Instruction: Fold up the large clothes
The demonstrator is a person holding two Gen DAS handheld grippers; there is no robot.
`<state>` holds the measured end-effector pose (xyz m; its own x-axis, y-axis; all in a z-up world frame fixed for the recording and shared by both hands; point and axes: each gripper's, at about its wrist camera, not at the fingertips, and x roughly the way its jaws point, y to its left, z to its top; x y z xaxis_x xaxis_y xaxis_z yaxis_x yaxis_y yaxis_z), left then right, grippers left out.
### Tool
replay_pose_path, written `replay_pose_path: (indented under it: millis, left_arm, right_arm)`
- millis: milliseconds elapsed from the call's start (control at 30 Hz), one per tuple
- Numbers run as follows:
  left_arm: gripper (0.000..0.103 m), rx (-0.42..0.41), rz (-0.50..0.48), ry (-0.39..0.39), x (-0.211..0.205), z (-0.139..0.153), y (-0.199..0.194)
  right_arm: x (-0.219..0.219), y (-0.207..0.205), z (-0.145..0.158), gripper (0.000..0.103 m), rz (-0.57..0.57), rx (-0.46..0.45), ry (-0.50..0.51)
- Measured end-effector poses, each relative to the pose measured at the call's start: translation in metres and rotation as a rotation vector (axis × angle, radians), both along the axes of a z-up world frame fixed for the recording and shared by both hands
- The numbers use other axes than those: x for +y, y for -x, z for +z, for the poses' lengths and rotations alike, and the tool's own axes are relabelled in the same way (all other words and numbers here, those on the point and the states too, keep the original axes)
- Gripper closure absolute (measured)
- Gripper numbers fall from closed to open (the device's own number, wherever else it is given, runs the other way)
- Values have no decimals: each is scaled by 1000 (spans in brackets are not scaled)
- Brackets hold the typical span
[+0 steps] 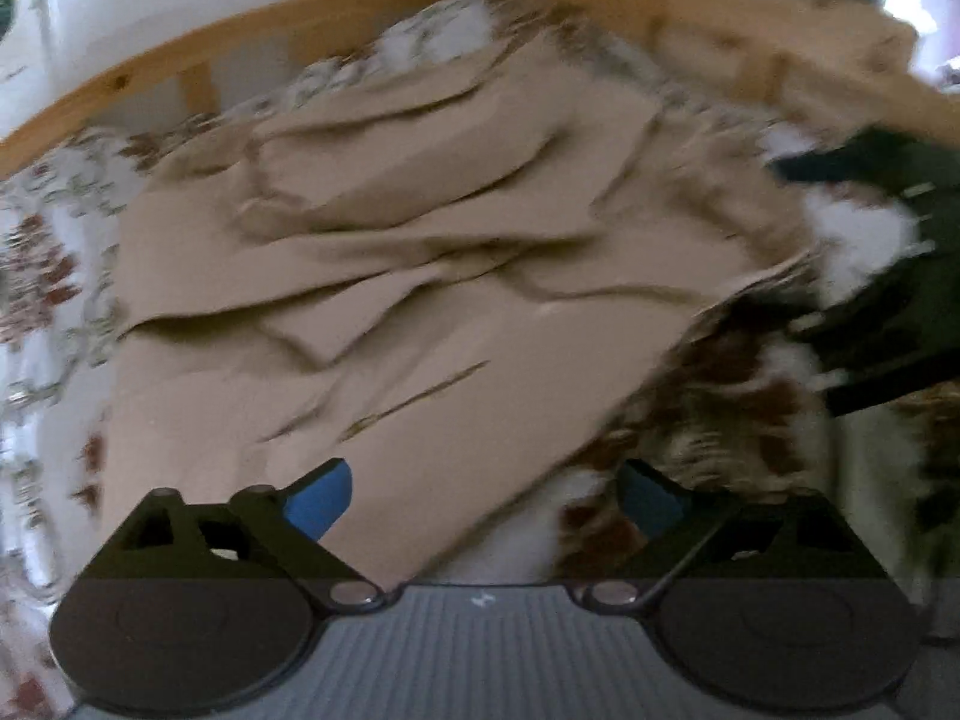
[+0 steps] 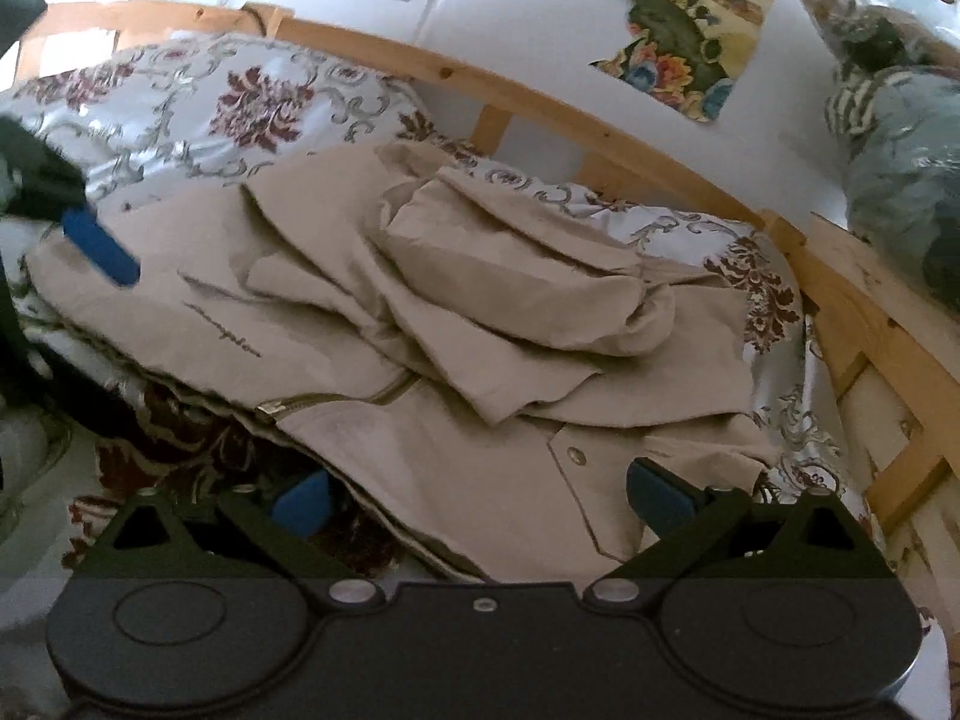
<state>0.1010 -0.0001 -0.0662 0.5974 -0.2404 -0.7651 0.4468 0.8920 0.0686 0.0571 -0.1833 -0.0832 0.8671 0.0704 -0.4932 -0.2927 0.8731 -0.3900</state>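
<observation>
A bed with a floral sheet [image 2: 180, 114] and a wooden rail [image 2: 540, 102] fills both views. The left gripper [image 1: 486, 501] is spread wide with nothing between its blue pads, above the near edge of the beige garment [image 1: 420, 276]. The right gripper [image 2: 480, 501] is also spread wide, the garment's buttoned corner lying between its pads without being pinched. The garment lies rumpled from 12 to 9 o'clock of the right gripper. The left gripper's blue pad shows at 10 o'clock.
</observation>
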Motion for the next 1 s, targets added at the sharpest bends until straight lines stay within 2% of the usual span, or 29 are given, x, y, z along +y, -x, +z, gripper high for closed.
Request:
replay_pose_path:
  millis: [67, 167, 233, 300, 400, 500, 533, 600, 633, 667, 733, 800, 900, 1000]
  left_arm:
    - [9, 5, 56, -7, 5, 0, -4]
    - [11, 11, 82, 35, 16, 3, -4]
    - [15, 13, 76, 40, 20, 3, -6]
    - [20, 7, 64, 39, 19, 5, -5]
    - [23, -11, 48, 11, 12, 6, -4]
    - [24, -18, 40, 10, 8, 5, -5]
    - [24, -17, 40, 11, 8, 5, -5]
    - [24, -17, 40, 17, 10, 5, -5]
    - [24, -17, 42, 21, 11, 6, -4]
    - [25, -18, 42, 25, 12, 6, -4]
    - [25, -25, 45, 30, 15, 8, -1]
    - [25, -29, 45, 33, 18, 9, 1]
    - [25, -37, 44, 42, 21, 11, 4]
    - [29, -38, 22, 46, 22, 13, 3]
  right_arm:
    - [-6, 4, 7, 3, 1, -26, -31]
    - [-26, 12, 23, 1, -35, -92, -128]
    - [-45, 12, 32, 1, -103, -133, -223]
    - [-66, 5, 34, 1, -218, -148, -317]
    - [-87, -18, 28, 11, -376, -123, -333]
    - [-99, -41, 16, 17, -440, -76, -319]
    - [-102, -46, 12, 23, -448, -58, -321]
    - [-107, -50, 8, 54, -447, -35, -359]
    - [-110, -50, 7, 85, -456, -18, -388]
    - [-113, -49, 7, 96, -472, -10, -405]
    - [-115, -35, 13, 98, -511, -47, -392]
    - [-119, -16, 23, 98, -604, -94, -338]
    - [-131, 10, 34, 97, -698, -109, -375]
    - [-123, 15, 42, 75, -695, -68, -285]
